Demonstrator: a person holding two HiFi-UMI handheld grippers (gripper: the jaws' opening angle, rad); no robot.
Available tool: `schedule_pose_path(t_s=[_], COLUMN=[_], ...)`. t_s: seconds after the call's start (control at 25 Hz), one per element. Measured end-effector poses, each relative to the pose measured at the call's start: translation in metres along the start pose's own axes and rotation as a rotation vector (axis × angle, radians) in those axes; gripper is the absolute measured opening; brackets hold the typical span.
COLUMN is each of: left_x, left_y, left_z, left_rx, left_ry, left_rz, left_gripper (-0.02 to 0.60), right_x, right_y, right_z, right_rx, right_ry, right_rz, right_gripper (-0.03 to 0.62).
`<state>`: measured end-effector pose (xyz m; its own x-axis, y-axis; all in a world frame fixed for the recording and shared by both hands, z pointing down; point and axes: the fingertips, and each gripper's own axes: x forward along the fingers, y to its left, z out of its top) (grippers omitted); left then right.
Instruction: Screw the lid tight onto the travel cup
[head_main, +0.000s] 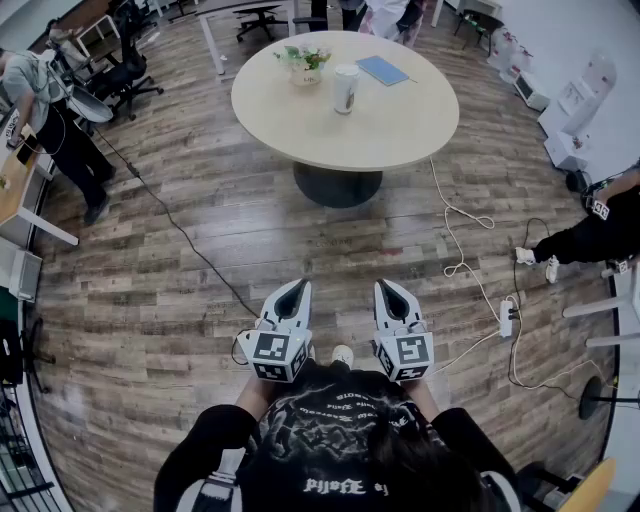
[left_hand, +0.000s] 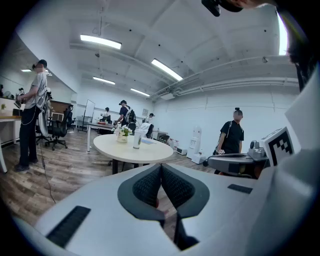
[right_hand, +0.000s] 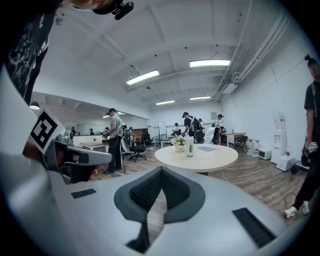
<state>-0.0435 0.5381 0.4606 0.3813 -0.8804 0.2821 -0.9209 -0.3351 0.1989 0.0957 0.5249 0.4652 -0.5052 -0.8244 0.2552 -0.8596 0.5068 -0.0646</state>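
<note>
A white travel cup (head_main: 346, 88) stands upright on the round beige table (head_main: 400, 130), far ahead of me across the wooden floor. It also shows small in the left gripper view as the cup (left_hand: 137, 139) and in the right gripper view as the cup (right_hand: 189, 147). My left gripper (head_main: 303, 284) and right gripper (head_main: 382, 284) are held side by side close to my body, both pointing toward the table. Each is shut with nothing between its jaws. The left gripper (left_hand: 160, 165) and right gripper (right_hand: 161, 170) show their pads pressed together.
A small flower pot (head_main: 306, 62) and a blue notebook (head_main: 384, 70) share the table. White cables and a power strip (head_main: 506, 318) lie on the floor at right, a black cable (head_main: 180, 232) at left. People stand at both sides; office chairs (head_main: 125, 70) at back left.
</note>
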Motion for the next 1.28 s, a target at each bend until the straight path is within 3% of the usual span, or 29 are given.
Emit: schedule_pose_path(t_s=[0.56,0.6,0.68,0.8,1.0,1.28], left_x=[0.007,0.008,0.010,0.013,0.020,0.037], left_y=[-0.005,-0.007,-0.012,-0.022,-0.036,-0.047], left_z=[0.013,0.014,0.017,0.020,0.019,0.016], left_rx=[0.026,0.025,0.022,0.020,0.016,0.021], left_ry=[-0.041,-0.048,-0.065,-0.084,-0.081,-0.070], left_rz=[-0.023,-0.026,-0.037,-0.092,-0.116,-0.074], left_gripper=[0.023,0.025,0.035,0.263,0.342,0.368], right_x=[0.001,0.001,0.001,0.001,-0.004,-0.005], right_y=[-0.013,-0.012,-0.010,-0.009,-0.019,-0.042], right_z=[0.020,0.021,0.022,0.025,0.024,0.021], right_rx=[0.004,0.007,0.018,0.015,-0.003,-0.007], right_ry=[-0.074,-0.075,-0.077,-0.085,-0.080,-0.067], right_rz=[-0.036,-0.018,0.041,0.079,0.092,0.113], right_gripper=[0.009,0.025,0.196,0.297,0.368,0.373])
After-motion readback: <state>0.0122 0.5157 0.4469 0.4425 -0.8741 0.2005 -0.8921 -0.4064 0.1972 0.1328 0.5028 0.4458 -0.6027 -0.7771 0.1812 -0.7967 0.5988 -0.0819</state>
